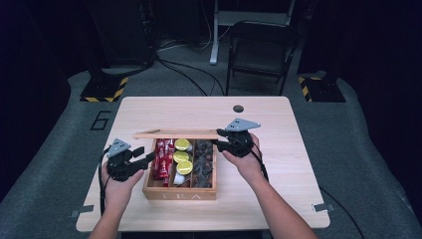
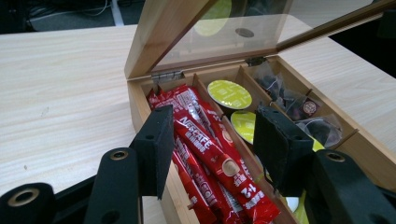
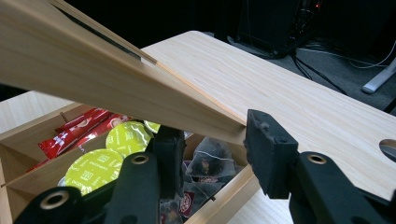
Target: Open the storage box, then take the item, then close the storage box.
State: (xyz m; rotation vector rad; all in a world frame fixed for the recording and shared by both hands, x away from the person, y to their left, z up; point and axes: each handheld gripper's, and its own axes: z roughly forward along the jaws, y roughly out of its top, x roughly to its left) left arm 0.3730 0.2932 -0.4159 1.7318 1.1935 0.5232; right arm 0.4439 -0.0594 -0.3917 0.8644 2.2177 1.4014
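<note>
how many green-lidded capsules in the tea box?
3 visible, all in the wooden box's middle compartment: rear capsule, middle capsule, front capsule. More may sit hidden underneath them.

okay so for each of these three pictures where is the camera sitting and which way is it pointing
High view: above the person's side of the table, looking forward and down at the wooden box; both forearms and claws show.
Left gripper view: rides the left claw, looking along its jaws at the red sachets.
Right gripper view: rides the right claw, facing the raised lid; its black jaws show.
Shared: both gripper views show the green capsules.
</note>
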